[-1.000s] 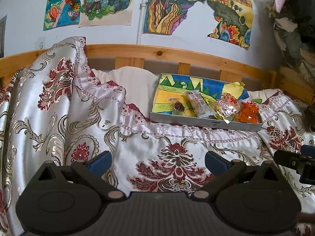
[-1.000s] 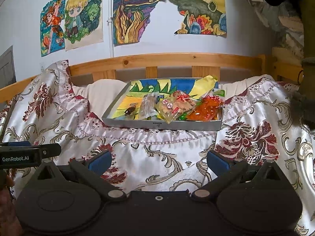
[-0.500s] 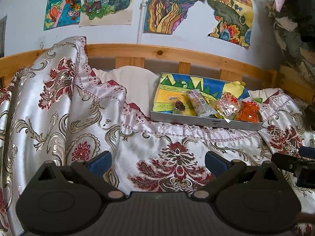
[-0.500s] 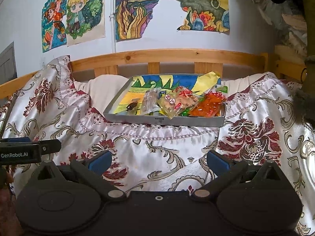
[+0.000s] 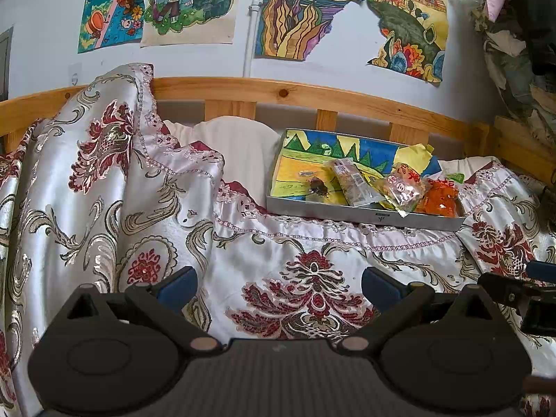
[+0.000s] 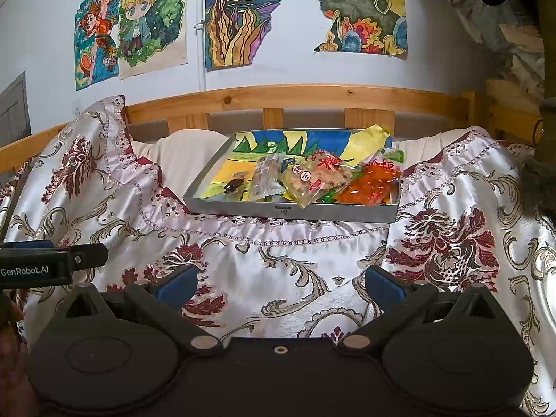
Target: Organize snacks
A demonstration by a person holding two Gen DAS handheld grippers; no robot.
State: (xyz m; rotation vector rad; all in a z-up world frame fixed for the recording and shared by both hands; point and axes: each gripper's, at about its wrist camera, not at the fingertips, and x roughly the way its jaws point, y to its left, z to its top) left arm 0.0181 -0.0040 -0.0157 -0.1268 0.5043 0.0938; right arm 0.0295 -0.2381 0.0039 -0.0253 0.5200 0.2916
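Both jaws stood wide open, empty: left gripper (image 5: pixel 279 283) and right gripper (image 6: pixel 280 279) faced the snack tray (image 6: pixel 243 206), apparently ready to reach.

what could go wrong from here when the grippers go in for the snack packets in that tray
1. The shallow grey metal tray sits on soft bedding at the edge of the draped satin floral cloth; a push may tip or slide it.
2. The clear packet with red print overlaps the orange packet, so one pinch may drag both.
3. Either open gripper, left or right, could snag the loose cloth folds.
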